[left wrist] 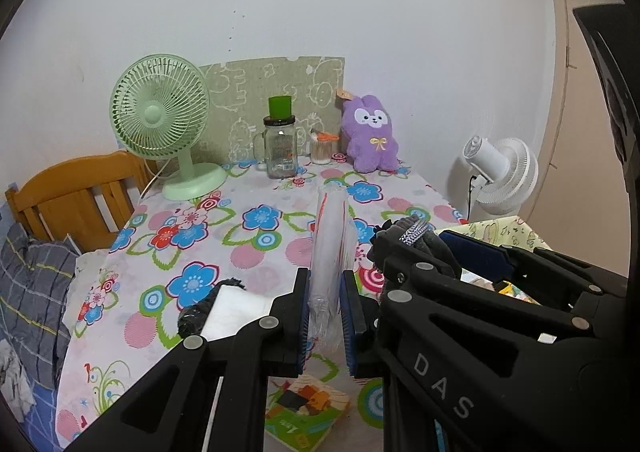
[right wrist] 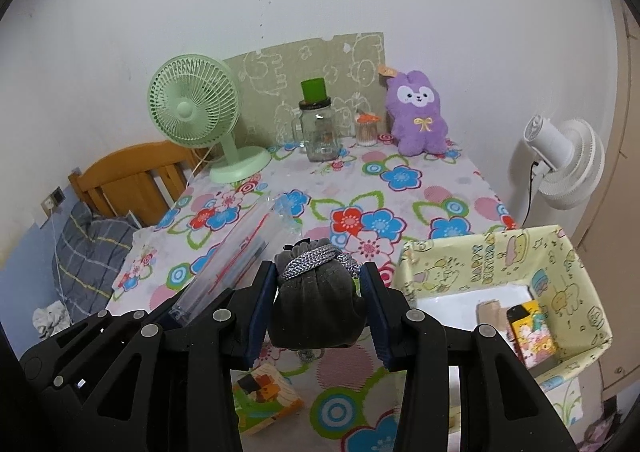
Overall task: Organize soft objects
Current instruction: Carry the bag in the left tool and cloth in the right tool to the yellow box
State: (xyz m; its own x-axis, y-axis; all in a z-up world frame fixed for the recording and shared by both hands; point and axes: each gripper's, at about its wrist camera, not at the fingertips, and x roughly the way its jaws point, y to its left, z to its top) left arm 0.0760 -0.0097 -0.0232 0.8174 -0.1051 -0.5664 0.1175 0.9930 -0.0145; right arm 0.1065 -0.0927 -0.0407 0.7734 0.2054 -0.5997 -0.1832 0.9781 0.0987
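The table point(right wrist: 460, 180), under its flowered cloth, fills the middle of both views. At the lower right of the right wrist view stands an open yellow fabric box point(right wrist: 568, 252) printed with cartoons, already holding a few small packets; it looks like the collecting place for the soft things, which would explain why the grey pouch is carried near it. Along the wall at the top of the frame stand a green fan point(right wrist: 196, 108), a purple plush rabbit point(right wrist: 418, 114) propped upright against a patterned board, and a glass jar point(right wrist: 318, 132) with a green cap between them (the rabbit is the other plainly soft item, and it sits well apart from the box).

The right gripper point(right wrist: 320, 304) has its jaws pinching a grey drawstring pouch point(right wrist: 316, 308), held above the table at centre frame, its cinched neck and braided cord pointing away from the camera. Gripping the bulging body rather than the cord probably keeps it from swinging.

The left gripper point(left wrist: 324, 316) has its jaws pinching a clear plastic bag point(left wrist: 330, 252) by its near end, so the bag juts stiffly forward over the table at centre frame. A small picture book point(right wrist: 266, 398) lies on the table at the bottom, below both tools.
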